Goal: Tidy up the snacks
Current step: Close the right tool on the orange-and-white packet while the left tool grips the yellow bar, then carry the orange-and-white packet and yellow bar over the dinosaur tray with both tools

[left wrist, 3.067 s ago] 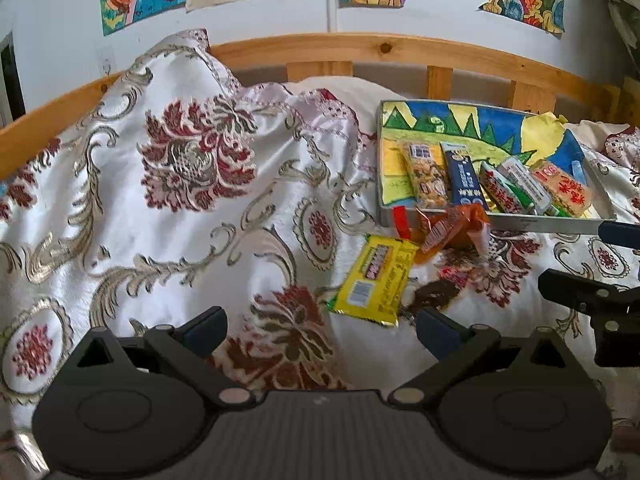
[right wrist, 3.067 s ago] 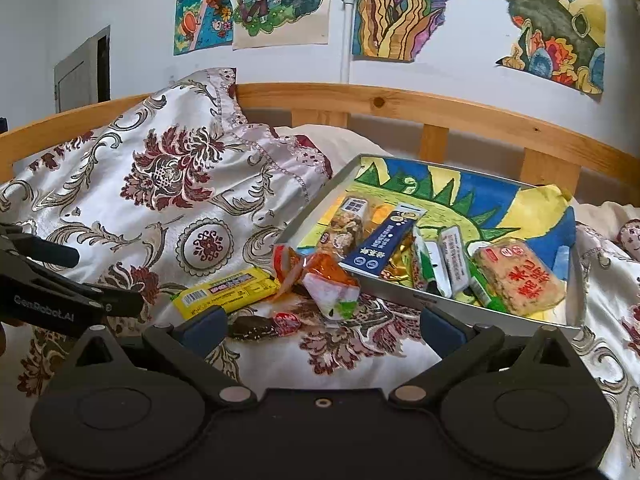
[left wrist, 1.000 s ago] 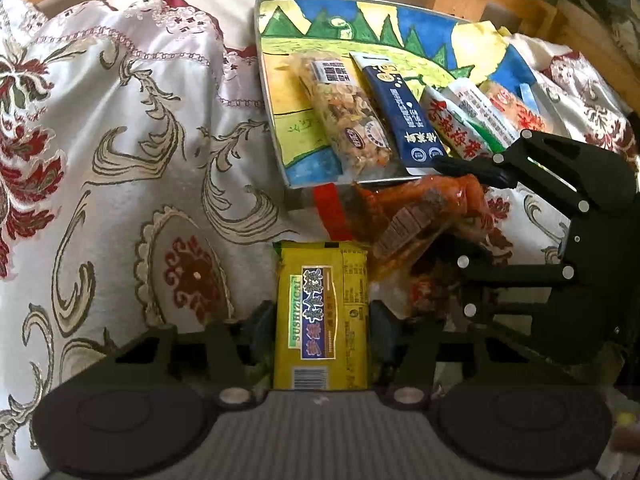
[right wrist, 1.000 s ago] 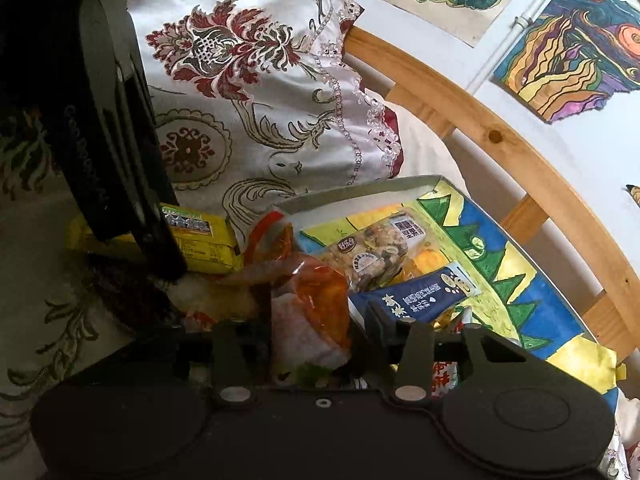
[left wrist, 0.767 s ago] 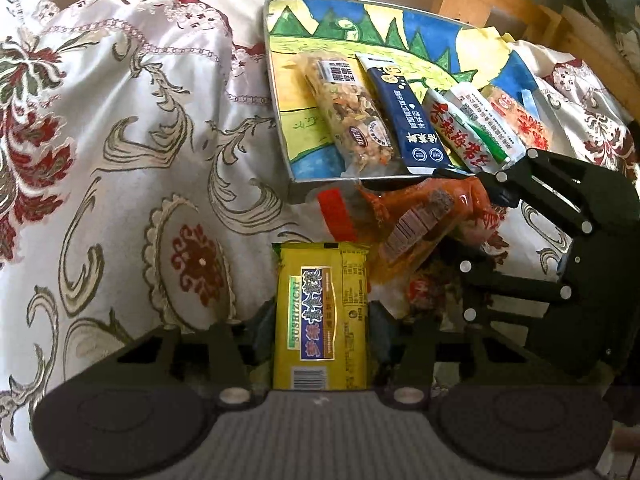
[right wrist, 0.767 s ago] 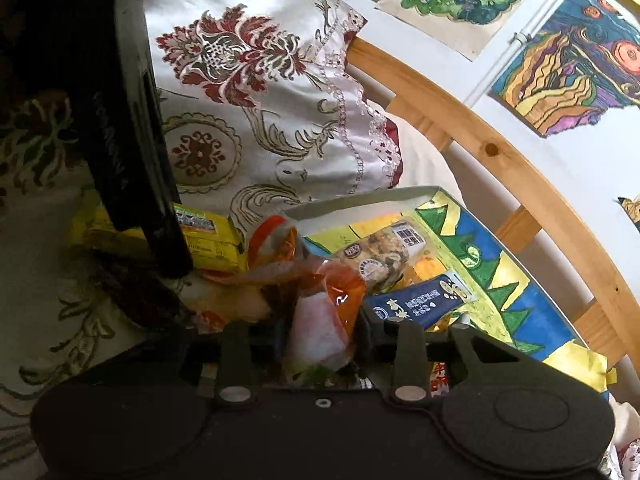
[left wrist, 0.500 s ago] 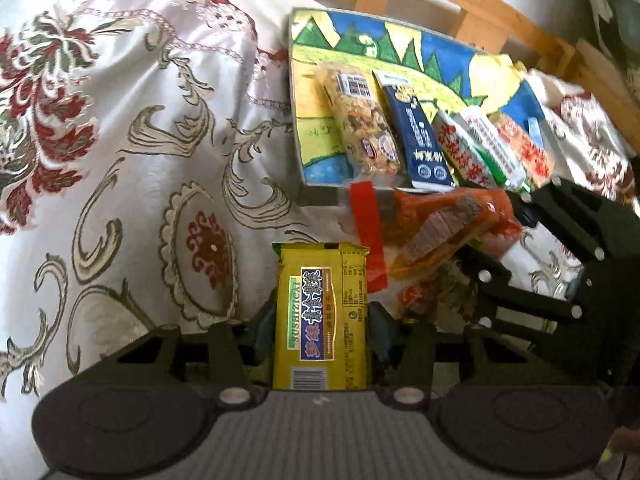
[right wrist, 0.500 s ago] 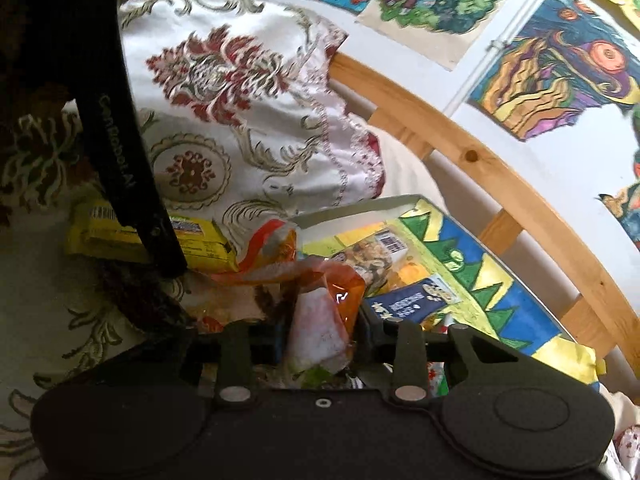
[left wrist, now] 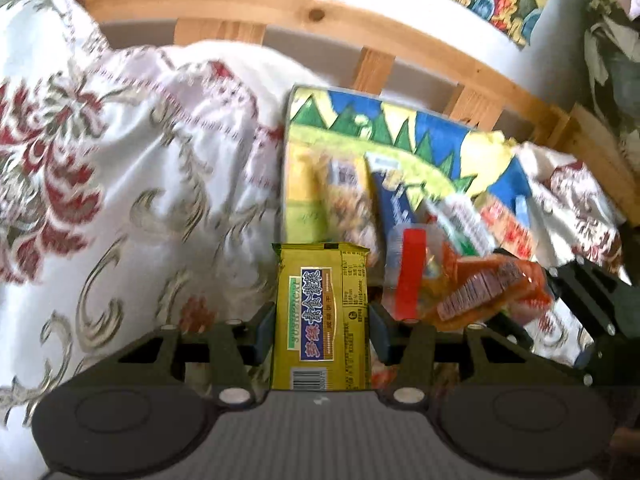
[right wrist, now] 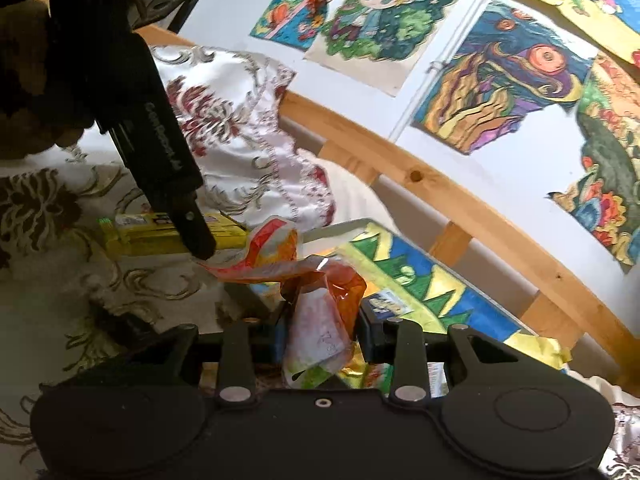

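Observation:
A yellow snack pack stands lengthwise between the pads of my left gripper, which is shut on it just above the bedspread. In the right wrist view the same pack shows under the left gripper's finger. My right gripper is shut on a crumpled orange snack bag, held next to the painted tray. From the left wrist view the orange bag hangs right of the yellow pack, in front of the tray, which holds several packets in a row.
A floral bedspread rises in a mound on the left. The wooden bed rail runs behind the tray, with coloured drawings on the wall above. A hand holds the left gripper. A dark small wrapper lies on the bedspread.
Both grippers have risen with their packs and tipped up, so the rail and wall show more. The right gripper's pads closed tighter on the orange bag.

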Available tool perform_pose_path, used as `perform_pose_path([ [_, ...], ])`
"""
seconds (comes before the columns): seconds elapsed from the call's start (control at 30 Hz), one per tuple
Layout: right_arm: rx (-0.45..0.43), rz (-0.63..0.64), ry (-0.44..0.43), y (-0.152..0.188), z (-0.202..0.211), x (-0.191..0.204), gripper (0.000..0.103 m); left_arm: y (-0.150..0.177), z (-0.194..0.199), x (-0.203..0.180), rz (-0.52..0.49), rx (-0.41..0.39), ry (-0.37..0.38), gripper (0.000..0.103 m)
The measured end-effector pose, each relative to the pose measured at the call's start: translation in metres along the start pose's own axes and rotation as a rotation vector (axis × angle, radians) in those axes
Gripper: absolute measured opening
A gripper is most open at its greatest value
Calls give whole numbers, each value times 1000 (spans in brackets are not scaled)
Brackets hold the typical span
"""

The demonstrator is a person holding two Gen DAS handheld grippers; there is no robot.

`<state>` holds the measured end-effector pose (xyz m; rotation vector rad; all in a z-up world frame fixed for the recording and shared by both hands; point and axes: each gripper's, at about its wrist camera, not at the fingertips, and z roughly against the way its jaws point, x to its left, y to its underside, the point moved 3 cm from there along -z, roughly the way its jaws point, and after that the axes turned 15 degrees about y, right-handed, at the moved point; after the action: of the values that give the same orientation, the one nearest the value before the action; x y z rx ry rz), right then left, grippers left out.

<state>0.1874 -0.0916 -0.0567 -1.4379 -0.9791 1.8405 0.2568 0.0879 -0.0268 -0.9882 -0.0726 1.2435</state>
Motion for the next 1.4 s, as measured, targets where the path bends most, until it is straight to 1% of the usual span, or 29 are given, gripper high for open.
perform_pose_path([
  [0.2, 18, -53, 89, 2, -6, -34, 36, -31, -24, -23, -23, -57, 38, 53],
  [0.37, 36, -72, 176, 8, -20, -65, 36, -55, -56, -40, -53, -97, 65, 53],
  [0.5, 74, -105, 241, 13, -36, -93, 36, -77, -85, -55, -73, -139, 84, 53],
  [0.67, 132, -130, 307, 23, -54, -126, 36, -97, -123, -71, -88, -162, 94, 53],
  [0.87, 217, -154, 363, 46, -73, -152, 36, -104, -157, -77, -77, -159, 91, 53],
  [1.1, 317, -189, 416, 72, -91, -163, 36, -107, -186, -81, -84, -108, 57, 53],
  [1.3, 374, -217, 414, 83, -103, -168, 37, -106, -193, -86, -107, -114, 44, 53],
  [1.4, 385, -218, 405, 85, -108, -168, 37, -106, -194, -86, -111, -121, 44, 53],
])
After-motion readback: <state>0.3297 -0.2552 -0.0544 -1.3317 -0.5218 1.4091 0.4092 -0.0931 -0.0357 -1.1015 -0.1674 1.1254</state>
